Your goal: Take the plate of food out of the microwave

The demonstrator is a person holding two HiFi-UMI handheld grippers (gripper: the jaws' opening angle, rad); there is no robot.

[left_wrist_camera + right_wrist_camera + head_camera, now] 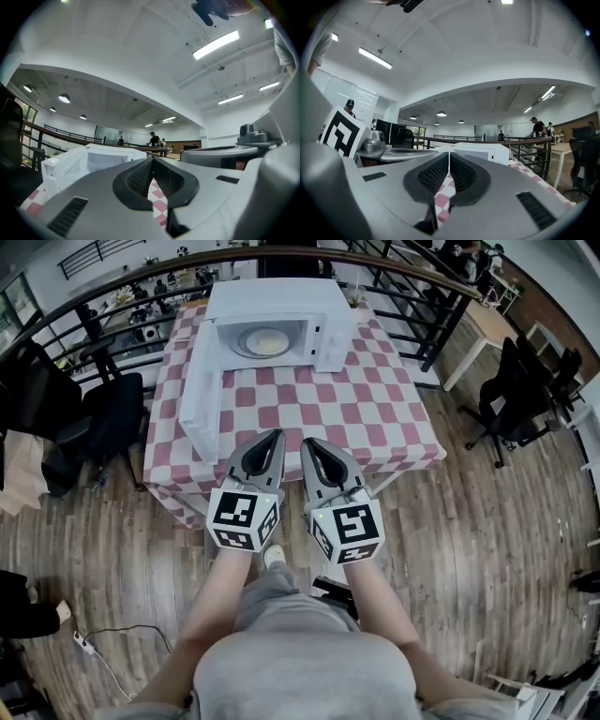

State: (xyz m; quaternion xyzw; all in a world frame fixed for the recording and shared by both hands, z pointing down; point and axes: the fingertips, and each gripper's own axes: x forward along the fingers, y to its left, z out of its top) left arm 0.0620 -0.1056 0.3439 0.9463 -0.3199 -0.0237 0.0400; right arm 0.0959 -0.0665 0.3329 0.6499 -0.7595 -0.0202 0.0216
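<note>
The white microwave (272, 310) stands at the far side of the checkered table (309, 413), and its door (200, 395) is swung wide open to the left. Inside, on the turntable, lies the plate of pale food (265, 340). Both grippers hover side by side over the table's near edge, well short of the microwave. My left gripper (274, 435) is shut with nothing in it, and so is my right gripper (307, 442). The left gripper view has its closed jaws (152, 160) aimed past the microwave (79, 164). The right gripper view shows its jaws (449, 154) pointing toward the microwave (480, 151).
A dark railing (412, 277) curves round behind the table. Black office chairs stand at the left (108, 413) and at the right (511, 395). A wooden table (483, 324) is at the far right. A power strip (84, 643) lies on the wooden floor.
</note>
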